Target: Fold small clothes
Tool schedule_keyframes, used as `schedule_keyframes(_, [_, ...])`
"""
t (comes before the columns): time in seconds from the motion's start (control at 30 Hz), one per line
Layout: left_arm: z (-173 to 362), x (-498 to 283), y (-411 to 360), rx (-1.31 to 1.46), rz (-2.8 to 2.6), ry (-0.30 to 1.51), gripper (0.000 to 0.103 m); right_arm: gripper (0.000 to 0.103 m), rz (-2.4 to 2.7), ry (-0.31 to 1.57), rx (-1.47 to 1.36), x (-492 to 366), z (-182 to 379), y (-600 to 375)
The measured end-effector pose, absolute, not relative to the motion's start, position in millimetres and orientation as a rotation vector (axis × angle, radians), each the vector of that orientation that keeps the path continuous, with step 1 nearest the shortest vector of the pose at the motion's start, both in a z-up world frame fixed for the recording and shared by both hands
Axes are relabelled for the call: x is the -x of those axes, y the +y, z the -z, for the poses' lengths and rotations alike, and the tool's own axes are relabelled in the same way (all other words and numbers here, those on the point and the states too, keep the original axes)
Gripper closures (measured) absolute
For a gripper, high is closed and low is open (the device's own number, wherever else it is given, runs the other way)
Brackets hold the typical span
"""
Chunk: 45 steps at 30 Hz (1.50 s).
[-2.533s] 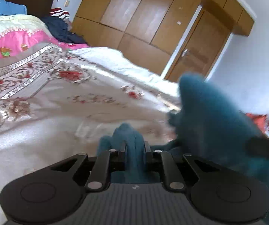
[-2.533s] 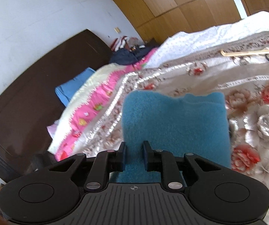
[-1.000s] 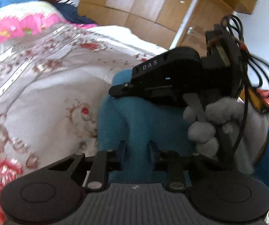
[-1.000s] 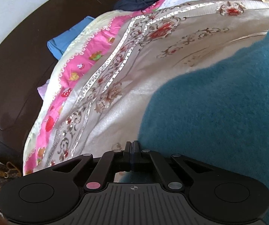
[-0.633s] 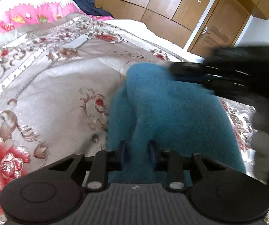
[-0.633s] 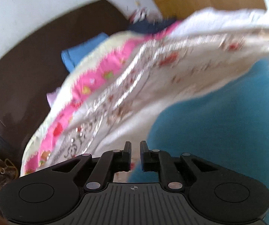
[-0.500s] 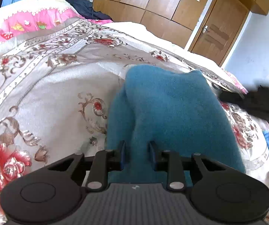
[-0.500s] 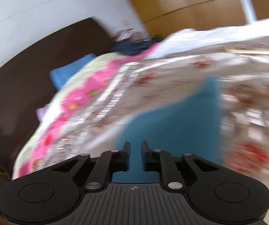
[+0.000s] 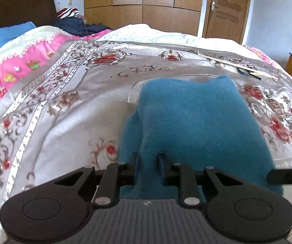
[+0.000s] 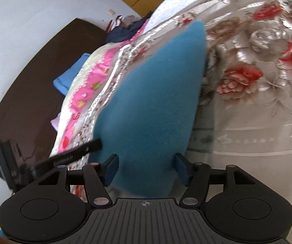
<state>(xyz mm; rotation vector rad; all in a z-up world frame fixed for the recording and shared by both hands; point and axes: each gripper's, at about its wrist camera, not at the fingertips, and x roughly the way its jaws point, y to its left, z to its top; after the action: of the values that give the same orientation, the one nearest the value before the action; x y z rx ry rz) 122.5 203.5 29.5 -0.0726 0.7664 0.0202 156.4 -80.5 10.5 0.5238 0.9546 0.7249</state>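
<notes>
teal fuzzy folded cloth [image 9: 196,122] lies on the floral satin bedspread [image 9: 64,111]; left gripper [image 9: 148,161] jaws pinch its near edge, right gripper [image 10: 146,167] jaws spread wide around it

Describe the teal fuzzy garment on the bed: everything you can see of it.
The teal fuzzy knit garment looks like thick, soft fleece or wool, plain in colour, with no print visible. It lies folded into a rough rectangle on the floral satin bedspread, its far edge slightly wavy. The left gripper is shut on a bunched fold at its near left corner. The right gripper is open, its fingers straddling the near edge without pinching it. What kind of garment it is cannot be told.
</notes>
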Motion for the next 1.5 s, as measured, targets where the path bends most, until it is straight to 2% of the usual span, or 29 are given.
schedule_keyframes(0.17, [-28.7, -117.9, 211.8, 0.150, 0.020, 0.775, 0.068, 0.042, -0.702, 0.933, -0.396, -142.0, -16.9, -74.2])
schedule_keyframes(0.4, [-36.2, -85.7, 223.6, 0.227, 0.034, 0.736, 0.065, 0.040, -0.718, 0.703, -0.002, -93.4, -55.8, -47.9])
schedule_keyframes(0.53, [-35.9, -72.4, 213.8, 0.155, 0.079, 0.736, 0.043, 0.040, -0.732, 0.701, 0.133, -85.9, -47.8, -27.0])
schedule_keyframes(0.63, [-26.6, -79.0, 206.9, 0.093, 0.054, 0.747, 0.039, 0.040, -0.716, 0.709, 0.213, -80.9, -38.9, -19.1])
schedule_keyframes(0.7, [-19.9, -87.4, 208.5, 0.109, 0.046, 0.758, 0.040, 0.039, -0.711, 0.722, 0.243, -77.8, -35.3, -18.1])
schedule_keyframes(0.77, [-16.5, -96.6, 211.9, 0.147, 0.066, 0.770, 0.063, 0.037, -0.703, 0.716, 0.277, -79.1, -31.4, -15.8])
schedule_keyframes(0.83, [-18.2, -105.3, 213.9, 0.179, 0.082, 0.792, 0.068, 0.038, -0.668, 0.674, 0.352, -78.5, -26.9, -8.0])
schedule_keyframes(0.87, [-20.9, -108.1, 212.3, 0.163, 0.088, 0.794, 0.071, 0.041, -0.639, 0.648, 0.380, -78.8, -26.8, -3.5])
schedule_keyframes(0.93, [-28.7, -112.1, 209.2, 0.122, 0.104, 0.795, 0.074, 0.060, -0.625, 0.667, 0.354, -85.6, -31.9, 1.0])
schedule_keyframes(1.03, [-47.8, -117.9, 212.3, 0.086, 0.121, 0.769, 0.075, 0.070, -0.627, 0.704, 0.208, -97.4, -55.4, -5.5])
schedule_keyframes(1.13, [-66.9, -124.6, 220.7, 0.077, 0.128, 0.719, 0.075, 0.073, -0.625, 0.701, 0.128, -103.2, -73.3, -7.9])
schedule_keyframes(1.23, [-57.2, -129.7, 220.8, 0.017, 0.095, 0.708, 0.075, 0.073, -0.643, 0.715, 0.160, -104.4, -62.4, 10.7])
schedule_keyframes(1.37, [-4.2, -128.1, 231.5, 0.029, 0.039, 0.775, 0.073, 0.073, -0.661, 0.782, 0.231, -102.2, -20.3, 40.5])
schedule_keyframes(1.5, [-1.2, -121.3, 239.2, 0.087, 0.035, 0.739, 0.070, 0.066, -0.683, 0.778, 0.195, -101.2, -30.6, 31.4])
